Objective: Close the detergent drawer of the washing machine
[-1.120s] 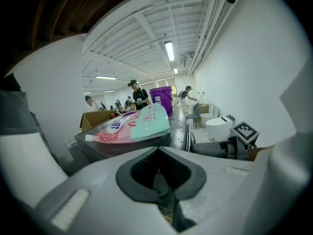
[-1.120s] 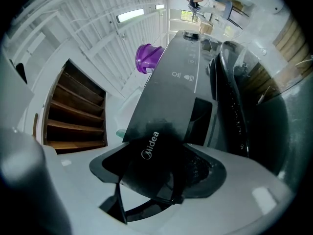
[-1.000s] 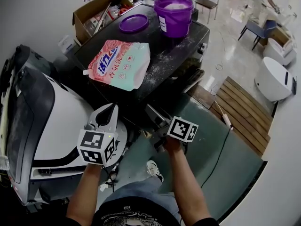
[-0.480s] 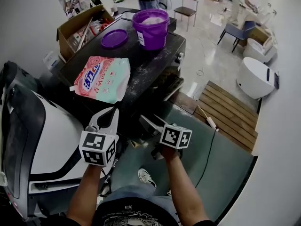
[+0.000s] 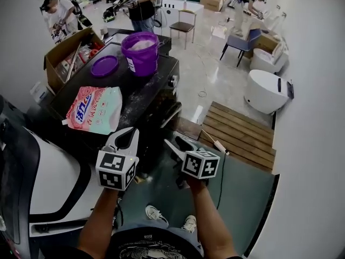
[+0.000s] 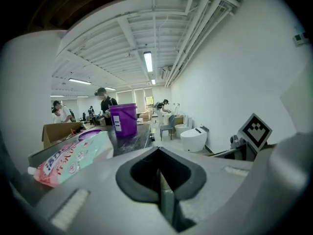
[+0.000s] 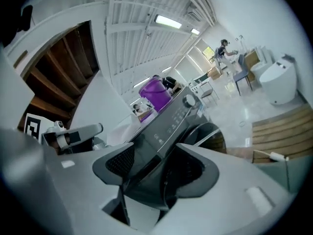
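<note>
The left gripper (image 5: 128, 136) is clenched empty, while the right gripper (image 5: 176, 145) has jaws, just narrowing, that loosely straddle the detergent drawer (image 7: 145, 180).

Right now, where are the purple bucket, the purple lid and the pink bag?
bucket (image 5: 145, 62): head view, on its purple side wall.
lid (image 5: 104, 66): head view, on the middle of its flat top.
bag (image 5: 96, 110): head view, on the middle of its printed front.

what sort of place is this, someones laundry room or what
Likely a shared lab or test hall, not a home: the washing machine stands on open floor, a white toilet sits loose near wooden decking, and people work behind.
</note>
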A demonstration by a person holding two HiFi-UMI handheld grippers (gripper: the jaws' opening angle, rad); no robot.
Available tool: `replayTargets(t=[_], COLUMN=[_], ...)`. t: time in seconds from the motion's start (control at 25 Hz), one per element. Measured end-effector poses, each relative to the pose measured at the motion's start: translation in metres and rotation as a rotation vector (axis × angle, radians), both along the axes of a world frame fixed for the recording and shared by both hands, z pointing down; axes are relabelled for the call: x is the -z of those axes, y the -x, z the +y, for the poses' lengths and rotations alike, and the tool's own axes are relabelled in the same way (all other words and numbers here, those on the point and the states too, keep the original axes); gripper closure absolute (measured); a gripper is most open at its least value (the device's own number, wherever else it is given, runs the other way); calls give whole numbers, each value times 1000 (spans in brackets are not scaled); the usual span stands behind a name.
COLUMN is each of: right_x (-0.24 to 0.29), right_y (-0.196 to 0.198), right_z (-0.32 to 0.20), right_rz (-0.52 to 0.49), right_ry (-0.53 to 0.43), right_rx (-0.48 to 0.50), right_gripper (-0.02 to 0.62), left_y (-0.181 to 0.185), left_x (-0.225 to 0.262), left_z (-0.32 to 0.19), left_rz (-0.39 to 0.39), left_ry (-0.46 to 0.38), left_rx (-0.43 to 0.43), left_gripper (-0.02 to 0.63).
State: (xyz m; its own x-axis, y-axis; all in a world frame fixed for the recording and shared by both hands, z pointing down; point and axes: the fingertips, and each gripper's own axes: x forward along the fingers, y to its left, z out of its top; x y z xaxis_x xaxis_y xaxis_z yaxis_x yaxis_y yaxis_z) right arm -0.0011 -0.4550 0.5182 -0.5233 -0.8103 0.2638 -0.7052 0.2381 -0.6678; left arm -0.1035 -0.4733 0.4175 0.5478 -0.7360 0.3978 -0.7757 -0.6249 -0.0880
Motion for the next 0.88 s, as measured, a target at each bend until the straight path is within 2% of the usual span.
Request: replayTargets(t=[0.28,0.52,0.88], right_x=[44,86,148], right_y=[-81,-138,-204], right_z=[21,52,102], right_rz=[173,319,462], right_ry=[-37,-73,-132], right_rx=[-151,-241,-345], right_gripper=[359,405,479], left_y=[-64,-118,-175], left_x=[20,44,75], left_z=[5,21,51], left_rz=[42,75,109], left_ry=[3,-18,-41], left_rx=[-114,-203,-284], left_gripper=[606,606,606])
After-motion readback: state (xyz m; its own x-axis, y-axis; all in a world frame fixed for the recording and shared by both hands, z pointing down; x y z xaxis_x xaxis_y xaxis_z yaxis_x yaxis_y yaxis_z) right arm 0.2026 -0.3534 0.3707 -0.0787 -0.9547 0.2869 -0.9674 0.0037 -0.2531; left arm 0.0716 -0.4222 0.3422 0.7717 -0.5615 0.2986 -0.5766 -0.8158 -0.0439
